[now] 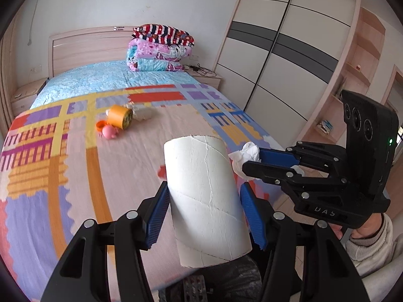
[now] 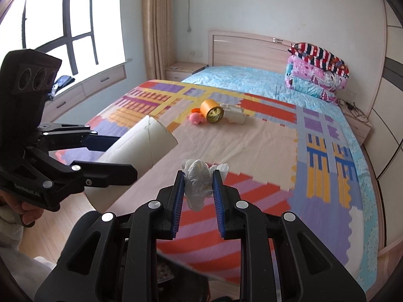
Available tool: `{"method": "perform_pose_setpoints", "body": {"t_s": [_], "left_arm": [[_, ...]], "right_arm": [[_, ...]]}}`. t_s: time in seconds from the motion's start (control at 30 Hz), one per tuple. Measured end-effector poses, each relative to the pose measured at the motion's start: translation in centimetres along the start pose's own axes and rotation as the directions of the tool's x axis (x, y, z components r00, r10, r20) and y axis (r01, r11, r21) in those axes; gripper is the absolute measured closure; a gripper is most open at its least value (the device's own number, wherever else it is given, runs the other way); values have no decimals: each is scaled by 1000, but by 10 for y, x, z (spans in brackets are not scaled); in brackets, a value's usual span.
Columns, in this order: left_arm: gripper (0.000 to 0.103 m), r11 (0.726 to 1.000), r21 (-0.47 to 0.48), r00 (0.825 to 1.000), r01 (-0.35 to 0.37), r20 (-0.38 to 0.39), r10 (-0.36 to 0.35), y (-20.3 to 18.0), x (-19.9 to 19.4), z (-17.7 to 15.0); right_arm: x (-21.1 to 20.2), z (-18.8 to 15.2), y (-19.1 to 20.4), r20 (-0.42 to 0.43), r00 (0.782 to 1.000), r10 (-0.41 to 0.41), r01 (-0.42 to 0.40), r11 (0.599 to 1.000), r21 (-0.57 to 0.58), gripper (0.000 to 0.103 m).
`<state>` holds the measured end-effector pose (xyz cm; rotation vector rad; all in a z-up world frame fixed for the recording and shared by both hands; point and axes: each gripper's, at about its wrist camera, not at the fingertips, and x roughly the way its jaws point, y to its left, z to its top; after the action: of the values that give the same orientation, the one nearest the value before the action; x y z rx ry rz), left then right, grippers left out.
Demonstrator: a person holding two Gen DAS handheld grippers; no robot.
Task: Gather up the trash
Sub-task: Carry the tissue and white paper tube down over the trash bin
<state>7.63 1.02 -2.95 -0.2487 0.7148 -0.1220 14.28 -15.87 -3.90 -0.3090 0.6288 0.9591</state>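
Nearest the foot of the bed [image 2: 327,201], the left gripper [image 1: 204,214] had its blue pads pressed against both sides of a white cardboard tube [image 1: 207,201], holding it tilted above the patchwork mat's [image 1: 63,176] near edge. Just beside it, the right gripper [image 2: 197,188] was closed on a crumpled white tissue [image 2: 197,181], the wad squeezed between the ribbed pads and sticking out past the tips. From the left wrist view the right gripper [image 1: 254,162] reached in sideways, with the tissue [image 1: 248,154] bunched at its tips close to the tube's upper end. Farther up the bed, near the middle of the mat, an orange can [image 2: 212,112] lay on its side, with a pink round toy [image 2: 196,118] and a small orange lid [image 1: 101,125] just beside it and a pale crumpled packet [image 2: 235,114] touching it on the other side. Beyond those, at the headboard [image 2: 246,47], folded quilts [image 2: 314,78] were stacked on the blue sheet [image 1: 100,78].
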Motion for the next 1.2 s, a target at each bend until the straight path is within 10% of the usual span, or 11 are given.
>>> {"method": "perform_pose_setpoints", "body": {"t_s": [0.7, 1.2], "left_arm": [[48, 998, -42, 979, 44, -198, -52, -8, 20, -111], [48, 993, -109, 911, 56, -401, -95, 4, 70, -179]], "right_arm": [[15, -92, 37, -168, 982, 81, -83, 997, -4, 80], [48, -161, 35, -327, 935, 138, -115, 990, 87, 79]]}}
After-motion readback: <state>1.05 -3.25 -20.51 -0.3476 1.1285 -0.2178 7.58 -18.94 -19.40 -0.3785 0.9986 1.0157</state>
